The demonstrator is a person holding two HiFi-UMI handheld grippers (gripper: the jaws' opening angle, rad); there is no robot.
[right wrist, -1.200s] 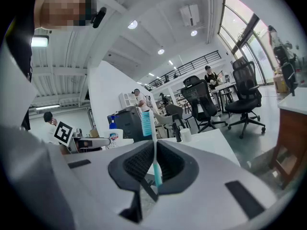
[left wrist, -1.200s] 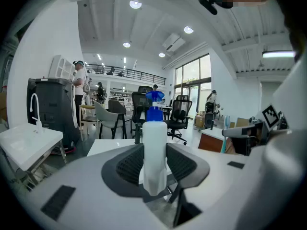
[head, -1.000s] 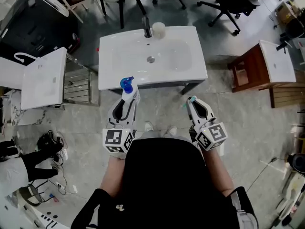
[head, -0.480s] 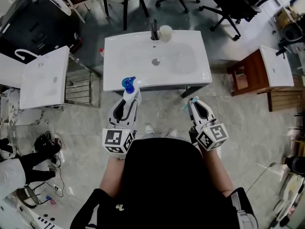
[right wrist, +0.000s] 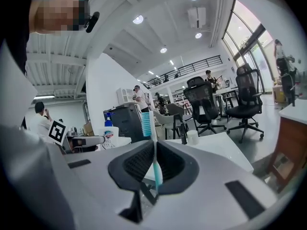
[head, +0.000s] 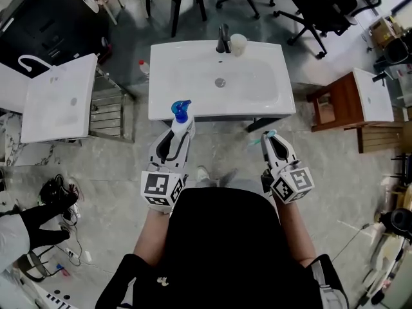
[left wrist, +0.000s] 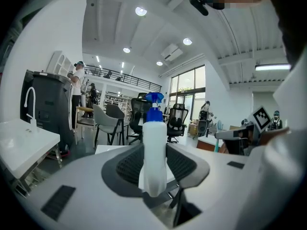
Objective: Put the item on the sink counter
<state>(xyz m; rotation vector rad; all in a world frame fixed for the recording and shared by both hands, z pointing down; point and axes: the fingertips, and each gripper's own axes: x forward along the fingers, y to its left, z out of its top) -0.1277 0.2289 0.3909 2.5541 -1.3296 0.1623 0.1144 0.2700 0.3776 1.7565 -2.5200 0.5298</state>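
The left gripper [head: 182, 132] clamps a blue-topped dispenser bottle [left wrist: 154, 150] upright; the right gripper [head: 269, 138] pinches a toothbrush [right wrist: 154, 169]. The sink counter [head: 168, 105] lies just ahead of both tips. Best to carry each item over its flat rim before loosening.

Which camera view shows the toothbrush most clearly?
The right gripper view: the toothbrush stands upright, clamped between the jaws of the right gripper, with its blue bristles visible. The head view shows only its small teal end beyond the jaws. The left gripper view shows, at most, a thin teal sliver at right.
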